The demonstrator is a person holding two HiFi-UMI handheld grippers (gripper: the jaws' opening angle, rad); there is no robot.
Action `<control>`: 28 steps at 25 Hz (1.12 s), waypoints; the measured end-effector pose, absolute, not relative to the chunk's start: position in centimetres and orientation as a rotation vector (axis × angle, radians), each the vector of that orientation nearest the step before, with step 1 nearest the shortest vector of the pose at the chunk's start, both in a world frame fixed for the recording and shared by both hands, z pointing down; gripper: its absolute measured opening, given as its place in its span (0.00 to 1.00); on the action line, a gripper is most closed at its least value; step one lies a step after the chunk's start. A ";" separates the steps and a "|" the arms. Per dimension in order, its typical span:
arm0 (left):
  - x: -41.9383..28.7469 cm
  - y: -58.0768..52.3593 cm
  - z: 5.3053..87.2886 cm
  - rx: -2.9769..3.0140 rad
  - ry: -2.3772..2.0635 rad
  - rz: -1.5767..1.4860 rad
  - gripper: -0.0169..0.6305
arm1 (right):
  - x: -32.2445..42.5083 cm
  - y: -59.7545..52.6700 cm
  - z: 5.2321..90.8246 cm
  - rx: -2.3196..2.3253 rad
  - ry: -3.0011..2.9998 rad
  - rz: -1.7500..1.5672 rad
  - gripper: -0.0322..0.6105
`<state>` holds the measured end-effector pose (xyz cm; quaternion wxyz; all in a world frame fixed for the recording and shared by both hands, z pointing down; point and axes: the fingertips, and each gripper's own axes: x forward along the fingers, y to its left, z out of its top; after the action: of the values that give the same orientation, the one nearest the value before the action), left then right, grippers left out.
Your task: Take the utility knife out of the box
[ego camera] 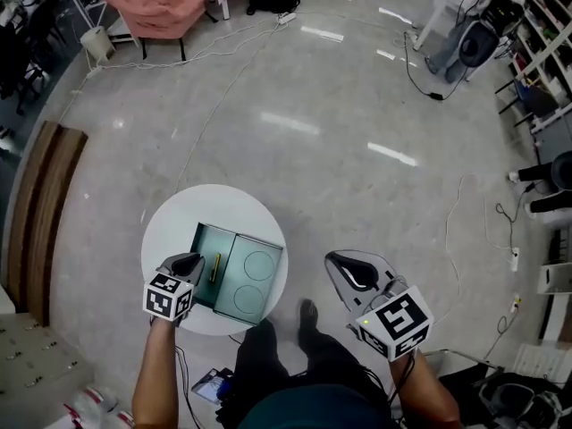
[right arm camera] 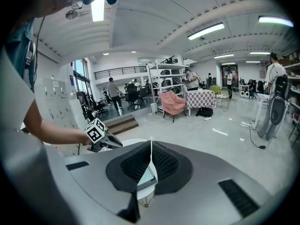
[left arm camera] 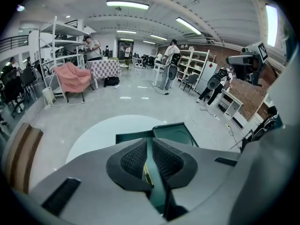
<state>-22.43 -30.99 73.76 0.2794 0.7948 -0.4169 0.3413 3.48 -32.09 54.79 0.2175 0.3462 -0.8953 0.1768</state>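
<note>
Left tool is held with its two black ribbed jaws drawn together and nothing clamped between them. It hangs just over the near left wall of the open teal rectangular box. Through the thin slit between the jaws, in the left gripper view, a strip of the yellow-and-black utility knife is seen, with the teal box beyond it. In the head view the knife is seen lying lengthwise in the left half of the box, close to its left wall, pointing away from the person. The hinged lid is laid flat to the right. The box is carried by the round white table, toward its near edge.

Right tool is held off the table's right edge, over the grey floor, well apart from the box. Its jaws are likewise closed and empty in the right gripper view.

The step in hand is judged to be the approach to the knife. The left jaws would need to be spread before any descent, then set across the knife's narrow width near its middle. Contact with the box wall should be avoided, since the light box could be shifted. A straight upward lift is advised.
</note>
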 end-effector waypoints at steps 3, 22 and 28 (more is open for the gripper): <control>-22.3 -31.5 76.6 2.097 -1.085 0.954 0.06 | 4.0 -32.7 56.3 0.972 -2.459 0.518 0.11; -21.5 -31.1 89.4 1.954 -0.901 1.314 0.25 | 5.8 -33.9 62.6 1.007 -2.372 0.603 0.11; -21.4 -30.4 91.7 1.906 -0.865 1.367 0.25 | 6.0 -33.7 63.8 1.010 -2.353 0.616 0.11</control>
<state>-21.43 -30.45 91.71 0.3152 0.7236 -0.3283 0.5189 6.00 -33.66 63.85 0.2511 0.3712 -0.8648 0.2264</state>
